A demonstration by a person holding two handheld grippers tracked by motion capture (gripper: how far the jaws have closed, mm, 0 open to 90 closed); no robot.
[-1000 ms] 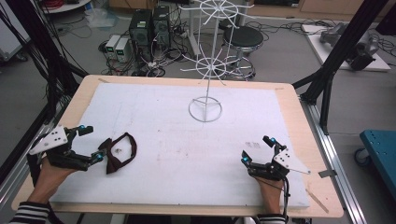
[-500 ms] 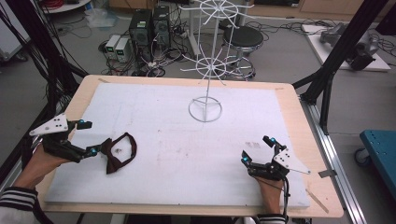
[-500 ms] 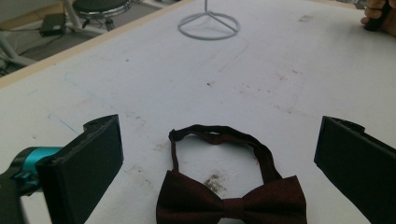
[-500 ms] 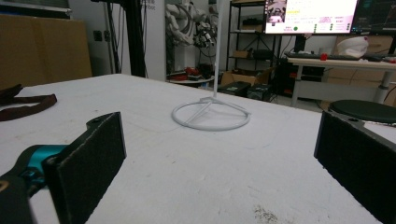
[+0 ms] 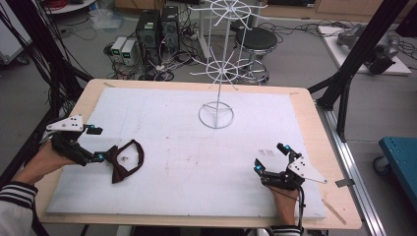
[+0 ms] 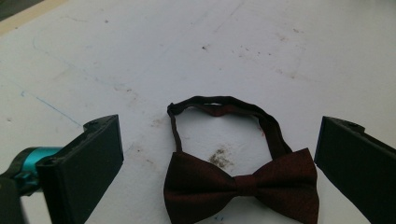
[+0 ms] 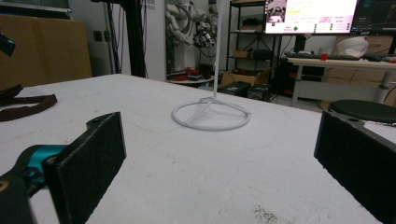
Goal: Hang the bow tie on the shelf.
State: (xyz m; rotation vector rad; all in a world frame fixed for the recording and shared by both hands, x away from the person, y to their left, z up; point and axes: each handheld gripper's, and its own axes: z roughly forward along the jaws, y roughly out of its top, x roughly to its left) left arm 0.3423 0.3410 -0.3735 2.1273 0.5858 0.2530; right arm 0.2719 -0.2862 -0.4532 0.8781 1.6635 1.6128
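Left hand-held gripper [image 5: 97,143] is right at the bow tie [image 5: 124,160] now, jaws spread wide and nothing between them. The tie lies flat at the near left of the bench [image 5: 305,101], on the white mat, strap looped away to the far side. In the left gripper view the bow [image 6: 243,189] sits squarely between the two black jaws, the strap [image 6: 224,106] arcing beyond it. Good line-up. The smart play, I'd say, is to go for the centre knot, where the fabric bunches and gives the pads something to bite; keep the jaws low to the mat so the cloth doesn't slide out underneath. Catching only a wing risks it folding and slipping.

Over on the near right, the right hand-held gripper [image 5: 271,158] rests on the mat, also released and empty, facing the white wire stand [image 5: 216,115] at the far middle, well apart from the tie.
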